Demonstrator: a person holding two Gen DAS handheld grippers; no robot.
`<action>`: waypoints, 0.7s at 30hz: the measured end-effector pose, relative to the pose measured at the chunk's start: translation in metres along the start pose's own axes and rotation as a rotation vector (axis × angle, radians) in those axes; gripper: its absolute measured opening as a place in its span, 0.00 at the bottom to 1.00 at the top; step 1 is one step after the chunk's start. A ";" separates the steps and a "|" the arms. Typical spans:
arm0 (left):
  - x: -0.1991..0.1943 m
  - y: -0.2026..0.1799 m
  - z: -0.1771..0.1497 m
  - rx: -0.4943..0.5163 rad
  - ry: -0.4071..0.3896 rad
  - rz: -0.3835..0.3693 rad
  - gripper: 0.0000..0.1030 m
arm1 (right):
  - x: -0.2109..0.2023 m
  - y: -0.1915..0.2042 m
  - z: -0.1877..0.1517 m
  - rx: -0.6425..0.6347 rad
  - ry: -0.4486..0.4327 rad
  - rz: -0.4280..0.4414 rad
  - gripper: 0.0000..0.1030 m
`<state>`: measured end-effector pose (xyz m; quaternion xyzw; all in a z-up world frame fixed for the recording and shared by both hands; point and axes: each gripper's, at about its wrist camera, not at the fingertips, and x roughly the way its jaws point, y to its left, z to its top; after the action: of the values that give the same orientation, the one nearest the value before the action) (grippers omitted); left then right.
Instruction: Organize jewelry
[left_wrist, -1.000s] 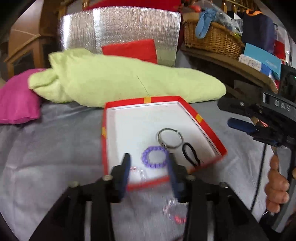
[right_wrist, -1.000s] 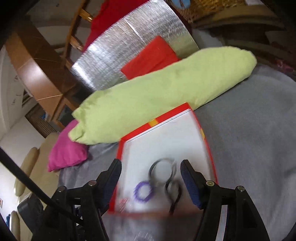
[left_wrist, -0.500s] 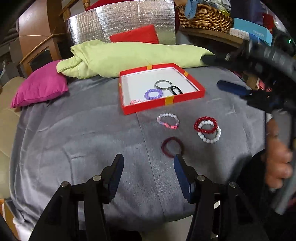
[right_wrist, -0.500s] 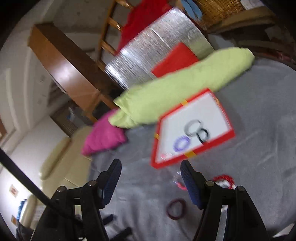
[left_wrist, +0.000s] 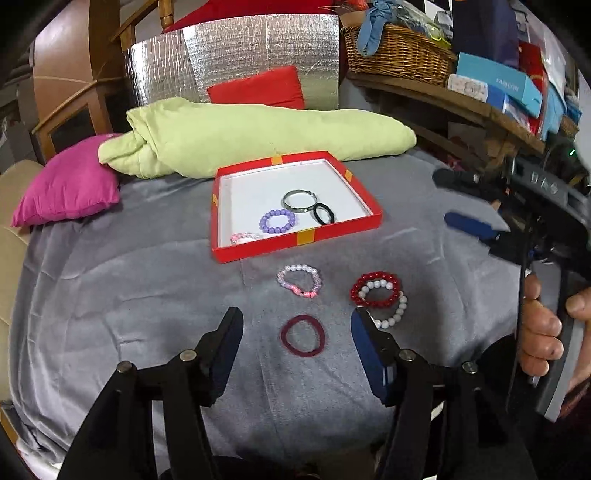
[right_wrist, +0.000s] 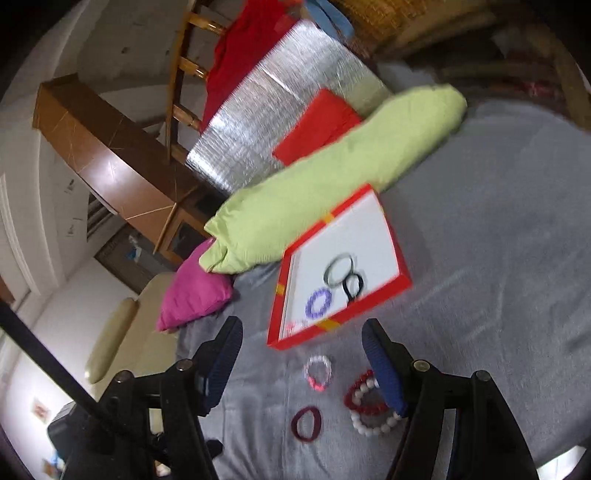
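Note:
A red box with a white floor (left_wrist: 343, 230) (right_wrist: 384, 295) lies on the grey cloth. In it are a metal ring (left_wrist: 299, 201), a black hair tie (left_wrist: 324, 214), a purple bead bracelet (left_wrist: 277, 221) and a pale pink bracelet (left_wrist: 243, 237). In front of it on the cloth lie a pink-white bracelet (left_wrist: 300, 281), a red bead bracelet (left_wrist: 375, 294) over a white bead bracelet (left_wrist: 395, 314), and a maroon hair tie (left_wrist: 303, 335). My left gripper (left_wrist: 297, 338) is open, above the maroon tie. My right gripper (right_wrist: 303, 354) is open and empty, raised at the right (left_wrist: 469, 206).
A green folded blanket (left_wrist: 258, 136) and a magenta pillow (left_wrist: 66, 192) lie behind the box. A silver foil panel (left_wrist: 236, 62) and a red cushion (left_wrist: 258, 88) stand further back. A wicker basket (left_wrist: 399, 55) and boxes sit on a shelf at the right.
Both grippers have pulled back from the box towards the near edge of the cloth. The loose bracelets in front of the box came into view. Both stay open.

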<state>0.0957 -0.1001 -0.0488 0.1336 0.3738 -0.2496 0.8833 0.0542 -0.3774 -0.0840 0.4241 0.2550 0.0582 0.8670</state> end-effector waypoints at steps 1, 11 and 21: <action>0.003 0.001 -0.003 0.001 0.015 0.006 0.61 | 0.002 -0.005 -0.001 0.012 0.022 0.007 0.69; 0.043 0.010 -0.036 -0.072 0.054 -0.063 0.61 | 0.029 -0.048 -0.033 0.035 0.148 -0.032 0.53; 0.067 0.014 -0.052 -0.096 0.043 -0.081 0.61 | 0.064 -0.067 -0.037 0.124 0.185 -0.070 0.36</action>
<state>0.1128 -0.0897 -0.1326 0.0813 0.4092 -0.2639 0.8696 0.0835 -0.3739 -0.1794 0.4604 0.3519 0.0510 0.8134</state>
